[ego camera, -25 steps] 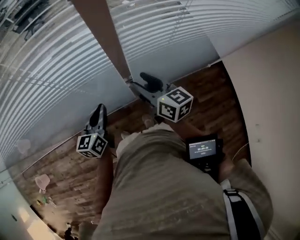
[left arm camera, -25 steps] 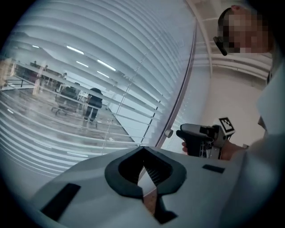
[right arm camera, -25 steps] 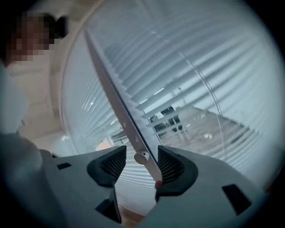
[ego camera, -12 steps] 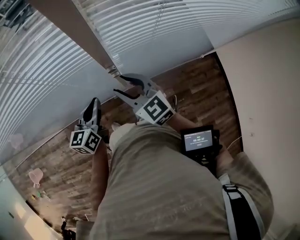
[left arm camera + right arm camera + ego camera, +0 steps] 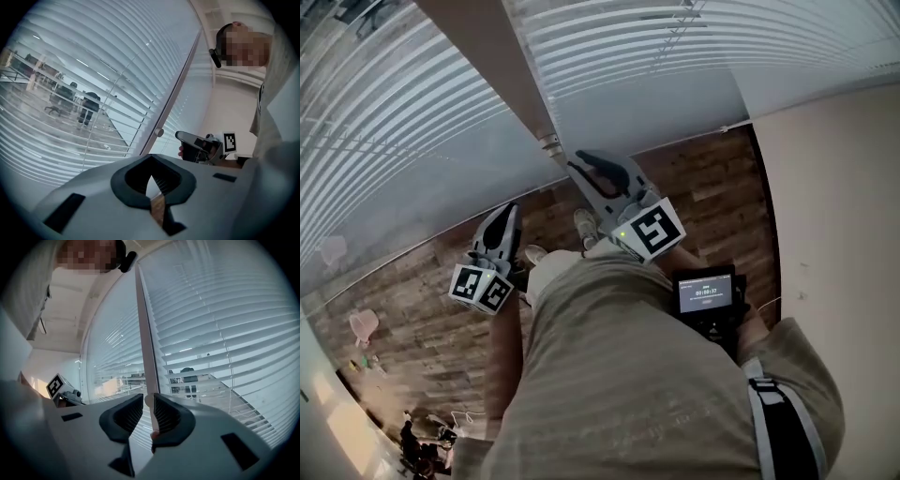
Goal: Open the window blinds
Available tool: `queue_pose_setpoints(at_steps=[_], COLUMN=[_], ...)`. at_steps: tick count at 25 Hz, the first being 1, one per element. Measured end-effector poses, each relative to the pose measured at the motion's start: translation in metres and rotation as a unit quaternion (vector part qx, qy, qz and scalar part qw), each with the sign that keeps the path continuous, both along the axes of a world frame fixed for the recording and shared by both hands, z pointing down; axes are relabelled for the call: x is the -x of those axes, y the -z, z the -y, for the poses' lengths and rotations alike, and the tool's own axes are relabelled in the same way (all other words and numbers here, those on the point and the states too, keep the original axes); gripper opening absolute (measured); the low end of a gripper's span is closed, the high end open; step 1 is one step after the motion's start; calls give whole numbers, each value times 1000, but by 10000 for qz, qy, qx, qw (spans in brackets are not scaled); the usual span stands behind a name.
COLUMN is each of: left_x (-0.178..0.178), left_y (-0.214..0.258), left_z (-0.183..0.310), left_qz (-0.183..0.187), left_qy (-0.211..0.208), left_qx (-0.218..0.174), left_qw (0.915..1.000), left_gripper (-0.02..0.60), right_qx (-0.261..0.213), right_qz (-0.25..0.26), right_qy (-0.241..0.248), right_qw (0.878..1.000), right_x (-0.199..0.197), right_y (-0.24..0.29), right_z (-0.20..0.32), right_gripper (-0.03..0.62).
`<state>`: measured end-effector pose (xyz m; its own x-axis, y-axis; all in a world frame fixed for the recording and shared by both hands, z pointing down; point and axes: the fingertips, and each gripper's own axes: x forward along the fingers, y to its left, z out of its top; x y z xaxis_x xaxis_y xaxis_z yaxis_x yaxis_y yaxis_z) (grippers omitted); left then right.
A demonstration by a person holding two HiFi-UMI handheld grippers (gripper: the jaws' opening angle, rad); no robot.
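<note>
Beside the blinds (image 5: 384, 112), the right gripper (image 5: 581, 165) has just been closing its jaws and now clamps the tilt wand (image 5: 502, 66), set to twist, while the left gripper (image 5: 504, 217) keeps its jaws together, empty.

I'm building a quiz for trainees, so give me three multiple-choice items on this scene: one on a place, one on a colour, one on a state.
1. The wand's lower end is: A between the right gripper's jaws; B lying on a chair; C taped to a wall.
2. The floor is: A grey carpet; B brown wood; C white tile.
3. The blinds are: A pulled up; B taken down; C lowered.
Answers:
1 A: the right gripper's jaws have just been closing, with the wand between them.
2 B: brown planks show.
3 C: their slats hang right down.
</note>
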<state>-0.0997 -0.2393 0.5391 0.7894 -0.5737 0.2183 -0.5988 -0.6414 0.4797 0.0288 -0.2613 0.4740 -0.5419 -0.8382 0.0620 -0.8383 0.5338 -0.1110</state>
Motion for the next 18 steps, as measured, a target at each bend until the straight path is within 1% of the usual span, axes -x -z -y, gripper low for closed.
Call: queue_pose_setpoints(at_steps=[2, 4, 7, 11, 14, 16, 18], left_x=[2, 3, 7, 6, 8, 7, 3], left_y=[-5, -11, -13, -7, -12, -15, -12], left_z=[3, 9, 8, 2, 1, 0, -6], left_qz=[80, 126, 88, 182, 278, 216, 238], left_qy=[60, 156, 142, -174, -278, -301, -473], left_qx=[94, 246, 361, 209, 153, 169, 43], left_qw=[9999, 9995, 9992, 9995, 9991, 9992, 9986], left_gripper=[14, 14, 14, 14, 14, 14, 14], right_qx=[-46, -125, -188, -256, -155, -53, 35], right_qz=[98, 234, 386, 374, 307, 268, 283], right_qy=[-47, -126, -96, -9, -25, -29, -75], right_qw=[9999, 9996, 9990, 9990, 9994, 9996, 9996], right_x=[-5, -11, -11, -7, -7, -9, -10], right_y=[4, 11, 18, 23, 16, 9, 7], right_z=[1, 2, -1, -4, -4, -2, -2], right_gripper=[63, 29, 17, 14, 11, 11, 9])
